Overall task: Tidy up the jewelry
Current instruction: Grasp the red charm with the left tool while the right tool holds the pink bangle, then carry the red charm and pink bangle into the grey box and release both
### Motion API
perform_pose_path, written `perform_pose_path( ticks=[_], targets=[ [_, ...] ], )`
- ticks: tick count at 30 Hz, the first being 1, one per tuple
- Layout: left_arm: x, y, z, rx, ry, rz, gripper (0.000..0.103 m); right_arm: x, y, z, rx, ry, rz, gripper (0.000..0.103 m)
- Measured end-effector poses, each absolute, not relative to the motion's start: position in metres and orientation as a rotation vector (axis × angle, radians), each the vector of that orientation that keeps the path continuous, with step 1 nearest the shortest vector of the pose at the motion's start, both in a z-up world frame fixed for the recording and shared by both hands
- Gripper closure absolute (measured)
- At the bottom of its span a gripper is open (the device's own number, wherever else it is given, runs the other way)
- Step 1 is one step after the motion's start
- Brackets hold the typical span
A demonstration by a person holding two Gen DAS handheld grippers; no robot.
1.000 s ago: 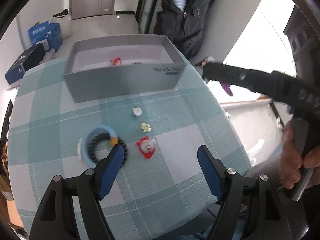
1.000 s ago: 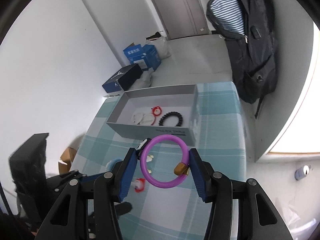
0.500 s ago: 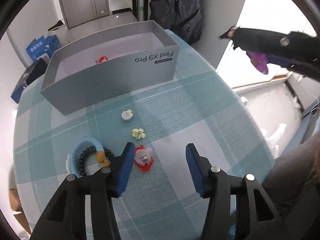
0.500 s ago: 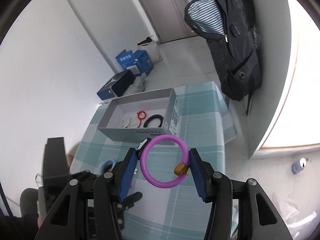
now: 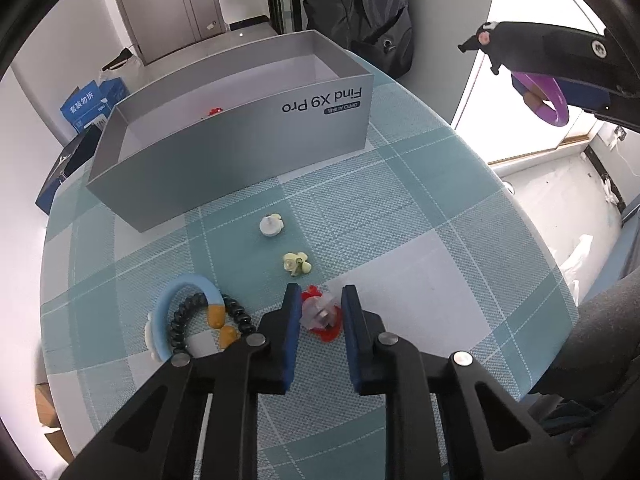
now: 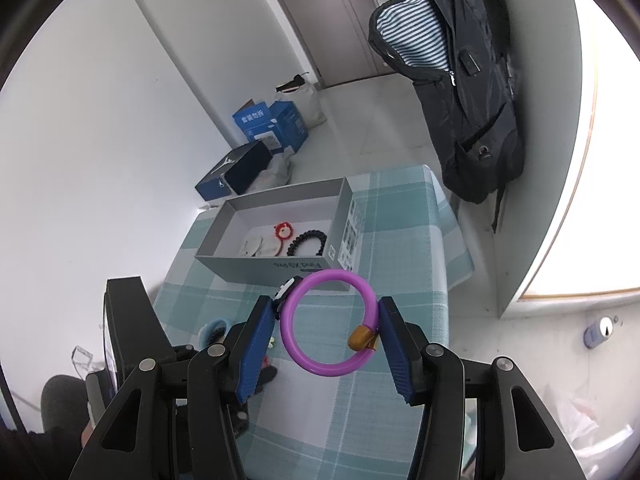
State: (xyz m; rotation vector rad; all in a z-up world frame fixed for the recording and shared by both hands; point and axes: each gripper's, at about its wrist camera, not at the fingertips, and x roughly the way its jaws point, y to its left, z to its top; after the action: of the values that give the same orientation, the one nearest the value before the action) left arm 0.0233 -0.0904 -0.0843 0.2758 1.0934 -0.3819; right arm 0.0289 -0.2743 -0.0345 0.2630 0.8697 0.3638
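Jewelry sorting under way on a checked counter (image 5: 460, 208): the left tool (image 5: 320, 312) is closing its blue pads around a small red-and-clear ornament (image 5: 320, 314) lying in front of the grey box (image 5: 240, 152), the piece between the pads; whether both pads already press on it is hard to tell from this angle. The right tool (image 6: 328, 328), held above the counter on the near side of the box, pinches a purple ring bracelet (image 6: 330, 324) across its width.

The ornament is small and lumpy, so it could squirt sideways or tip out of an off-centre squeeze. The bracelet, gripped only at two points of its rim, could swivel or slip if the tool tilts.

Counted outside the box: one red ornament, one yellow charm (image 5: 296, 263), one white charm (image 5: 271, 225), one blue bracelet (image 5: 176, 312) and one black beaded bracelet (image 5: 188, 312). Inside the box: one red piece (image 6: 283, 231), one black beaded bracelet (image 6: 307, 241) and what look like two pale pieces (image 6: 260, 247).
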Motion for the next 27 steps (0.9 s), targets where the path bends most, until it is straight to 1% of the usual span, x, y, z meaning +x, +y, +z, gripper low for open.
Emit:
perform_pose_path(
  ticks=[4,14,27],
  targets=[
    [0.025,-0.089,-0.084,0.256,1.092,-0.388,0.09,0.029,-0.275,-0.035,0.266,0.874,0.358,0.051],
    [0.032,-0.08,-0.071,0.131,1.078,-0.445,0.09,0.031,-0.273,-0.038,0.265,0.883,0.354,0.051],
    [0.051,-0.047,-0.045,-0.123,1.059,-0.456,0.09,0.037,-0.261,-0.043,0.26,0.887,0.382,0.051]
  ],
)
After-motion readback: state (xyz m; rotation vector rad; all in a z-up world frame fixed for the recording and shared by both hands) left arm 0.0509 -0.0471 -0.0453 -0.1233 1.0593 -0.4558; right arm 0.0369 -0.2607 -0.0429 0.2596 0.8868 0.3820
